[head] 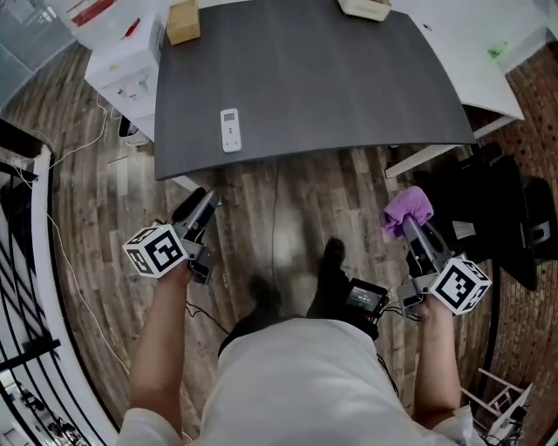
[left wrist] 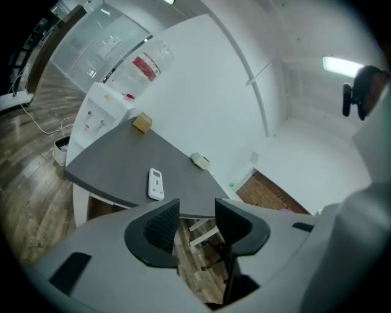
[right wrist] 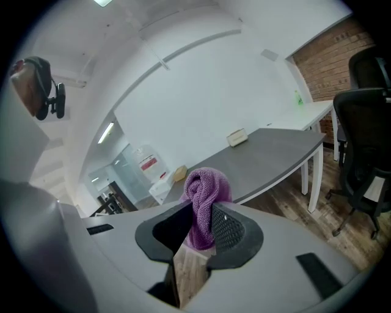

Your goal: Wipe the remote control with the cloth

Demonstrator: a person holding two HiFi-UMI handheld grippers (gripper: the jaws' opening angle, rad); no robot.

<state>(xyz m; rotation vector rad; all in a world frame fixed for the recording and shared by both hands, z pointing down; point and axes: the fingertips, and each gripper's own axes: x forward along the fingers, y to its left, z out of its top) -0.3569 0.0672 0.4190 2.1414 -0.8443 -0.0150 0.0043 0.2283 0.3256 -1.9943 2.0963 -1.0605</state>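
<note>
Can see the remote control (head: 230,130) lying flat on the dark desk (head: 349,78), well ahead of the left gripper (left wrist: 197,211) and clear of it; buttons too small to read. Holding that gripper's jaws partly apart with nothing between. Got the purple cloth (right wrist: 204,195) pinched in the right gripper (head: 410,225), bunched up above the jaws, lower end tucked out of sight between the pads. Can't make out the pale thing (head: 364,7) cut off at the desk's far edge.

I see even, bright overhead light; a ceiling strip (left wrist: 342,63) glares far right. Both gripper views bend strongly and darken at their edges.
</note>
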